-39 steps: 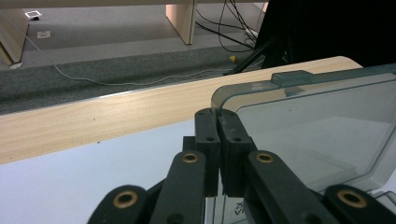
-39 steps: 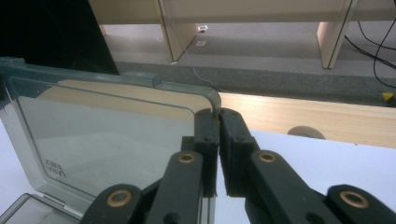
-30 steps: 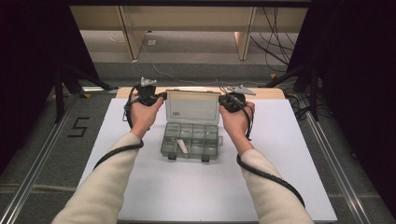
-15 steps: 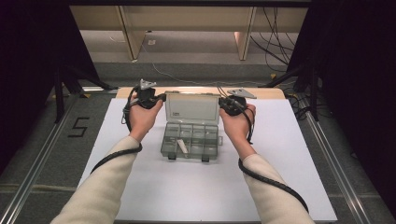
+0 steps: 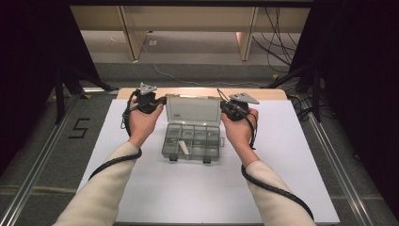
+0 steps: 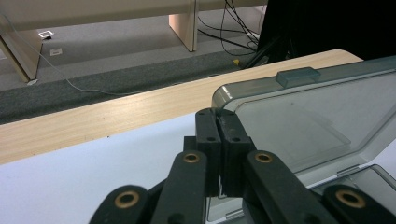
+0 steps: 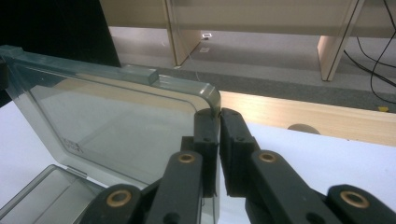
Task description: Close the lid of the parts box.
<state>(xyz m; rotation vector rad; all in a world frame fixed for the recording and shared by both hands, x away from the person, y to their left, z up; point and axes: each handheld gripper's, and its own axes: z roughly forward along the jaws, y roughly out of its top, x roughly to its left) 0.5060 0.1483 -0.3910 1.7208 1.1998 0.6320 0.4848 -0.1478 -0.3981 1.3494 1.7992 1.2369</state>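
Translucent grey plastic compartment box (image 5: pixel 193 141), lid (image 5: pixel 193 110) raised: light, rigid, slippery. Lid edges are pinched by left hand-held gripper (image 6: pixel 217 122) and right hand-held gripper (image 7: pixel 219 122); corners judged best hold.

The table (image 5: pixel 141 188) is seen from a fixed cam set above the person's side, faced fwd and down, far enough back that the whole white top, both forearms and the floor beyond are taken in. The left gripper view is shot from a cam carried on the left gripper (image 6: pixel 218 122), aimed along its jaws, v. close to the left edge of the raised lid (image 6: pixel 308 121) (table's far wooden edge behind). The right gripper view is taken likewise along the right gripper (image 7: pixel 219 122), close at the lid's right edge. The lid, far table edge and floor beyond are shared by all three views.
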